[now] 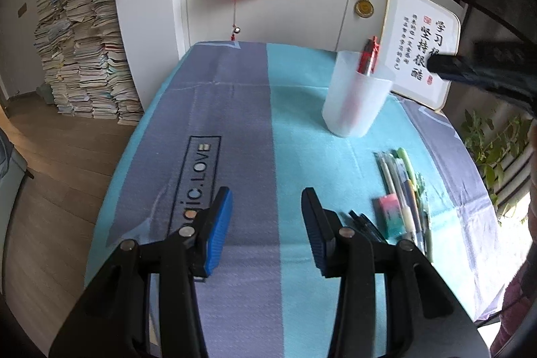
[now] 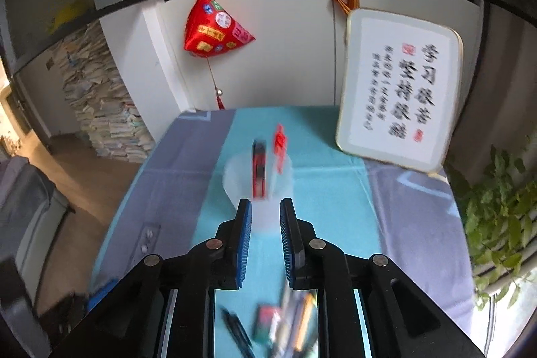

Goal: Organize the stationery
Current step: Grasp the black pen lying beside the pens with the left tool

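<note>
Pens (image 1: 404, 187) and an eraser (image 1: 391, 210) lay on the tablecloth (image 1: 302, 123) beside the empty, spread left gripper (image 1: 266, 223) — the right gripper (image 2: 265, 234), parted and empty, hovered above the translucent pen cup (image 2: 258, 187).

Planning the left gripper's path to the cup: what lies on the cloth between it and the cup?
In the left wrist view, only bare tablecloth lies between the left hand-held gripper and the cup; the pens and eraser lie off to the right.
</note>
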Tool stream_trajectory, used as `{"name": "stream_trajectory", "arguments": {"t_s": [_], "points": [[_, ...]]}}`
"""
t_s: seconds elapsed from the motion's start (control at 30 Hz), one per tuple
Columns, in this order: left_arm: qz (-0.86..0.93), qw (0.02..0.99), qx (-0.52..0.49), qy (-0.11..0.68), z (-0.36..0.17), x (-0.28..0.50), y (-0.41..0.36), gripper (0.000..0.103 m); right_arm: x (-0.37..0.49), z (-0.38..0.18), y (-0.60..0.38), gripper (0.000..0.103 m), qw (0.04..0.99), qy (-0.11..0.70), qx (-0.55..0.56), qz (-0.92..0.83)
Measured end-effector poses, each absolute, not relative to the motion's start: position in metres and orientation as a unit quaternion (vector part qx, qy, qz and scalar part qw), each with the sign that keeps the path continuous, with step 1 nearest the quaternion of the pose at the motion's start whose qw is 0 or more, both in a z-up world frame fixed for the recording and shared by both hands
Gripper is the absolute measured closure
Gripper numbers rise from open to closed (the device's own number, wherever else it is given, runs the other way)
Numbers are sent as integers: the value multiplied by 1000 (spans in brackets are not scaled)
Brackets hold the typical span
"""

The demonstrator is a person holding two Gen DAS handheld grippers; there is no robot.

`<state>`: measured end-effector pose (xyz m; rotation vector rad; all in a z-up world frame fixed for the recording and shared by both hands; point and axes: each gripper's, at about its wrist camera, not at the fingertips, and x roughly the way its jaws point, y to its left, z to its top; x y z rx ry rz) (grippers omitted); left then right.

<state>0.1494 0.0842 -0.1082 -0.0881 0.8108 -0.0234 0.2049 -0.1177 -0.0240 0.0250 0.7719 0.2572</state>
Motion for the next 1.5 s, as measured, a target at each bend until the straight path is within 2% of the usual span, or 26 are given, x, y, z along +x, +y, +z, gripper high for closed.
{"name": "stream_trajectory", "arguments": {"t_s": [0.4,0.87,0.93,1.33,1.37,1.4,1.5], "points": [[-39,896,-16,441,-130,157,31,62,181,-103,-190,87,865,494,42,84],[30,855,-90,509,-146,188,13,62,167,-110,-217,87,864,488,73,97],[33,846,-101,523,-148,192,10,58,169,-111,-219,87,864,488,78,99],[85,839,-81,531,-152,205,-16,60,169,-119,-228,87,859,494,90,104],[90,839,-78,532,-152,205,-17,65,169,-119,-229,87,858,494,90,105],[92,840,-71,530,-152,204,-19,87,170,-120,-229,87,857,495,92,106],[68,838,-87,535,-151,200,-16,90,172,-120,-229,87,858,493,93,109]]}}
